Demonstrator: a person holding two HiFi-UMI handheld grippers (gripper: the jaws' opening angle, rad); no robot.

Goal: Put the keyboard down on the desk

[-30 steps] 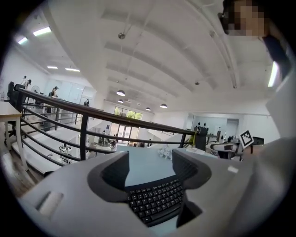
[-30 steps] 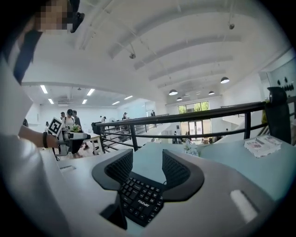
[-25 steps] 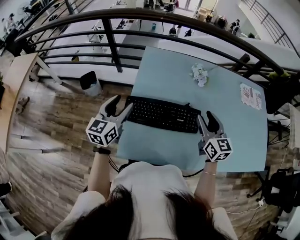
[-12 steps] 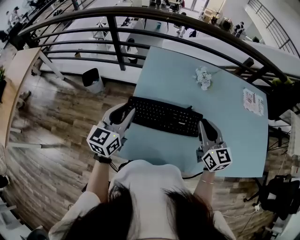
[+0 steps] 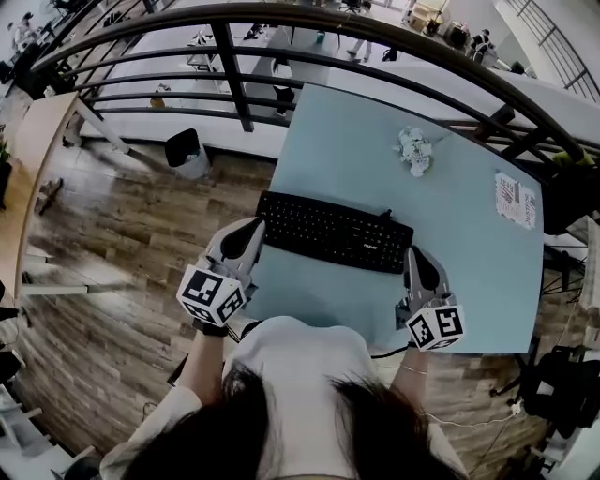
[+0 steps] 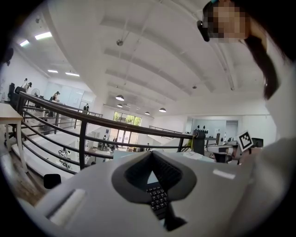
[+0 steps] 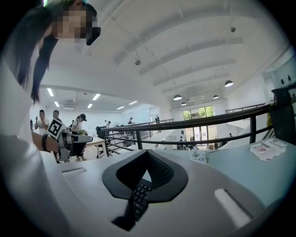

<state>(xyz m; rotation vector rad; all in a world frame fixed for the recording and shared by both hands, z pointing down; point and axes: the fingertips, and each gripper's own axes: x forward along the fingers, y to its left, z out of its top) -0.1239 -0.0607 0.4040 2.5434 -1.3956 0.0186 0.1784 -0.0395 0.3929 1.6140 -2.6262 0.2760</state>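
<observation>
A black keyboard [image 5: 333,232] lies flat on the light blue desk [image 5: 347,150], slightly slanted. My left gripper [image 5: 251,228] sits just off the keyboard's left end, at the desk's left edge. My right gripper [image 5: 416,253] sits by its right end. Both have just been closing and now stand shut, tips together, with nothing gripped between them. In the left gripper view the fingertips [image 6: 151,153] meet, and keyboard keys [image 6: 158,198] show through the hollow beneath. The right gripper view shows the same: closed tips [image 7: 148,152] over a strip of keys [image 7: 138,196].
A small white flower bunch [image 5: 413,150] and a printed sheet [image 5: 516,199] lie at the desk's far side. A black railing [image 5: 281,19] curves behind the desk. A dark bin [image 5: 187,150] stands on the wooden floor at the left.
Both grippers' jaws have gone from wide open to shut. The hands stayed at the keyboard's two ends, and the keyboard has not moved on the desk.
</observation>
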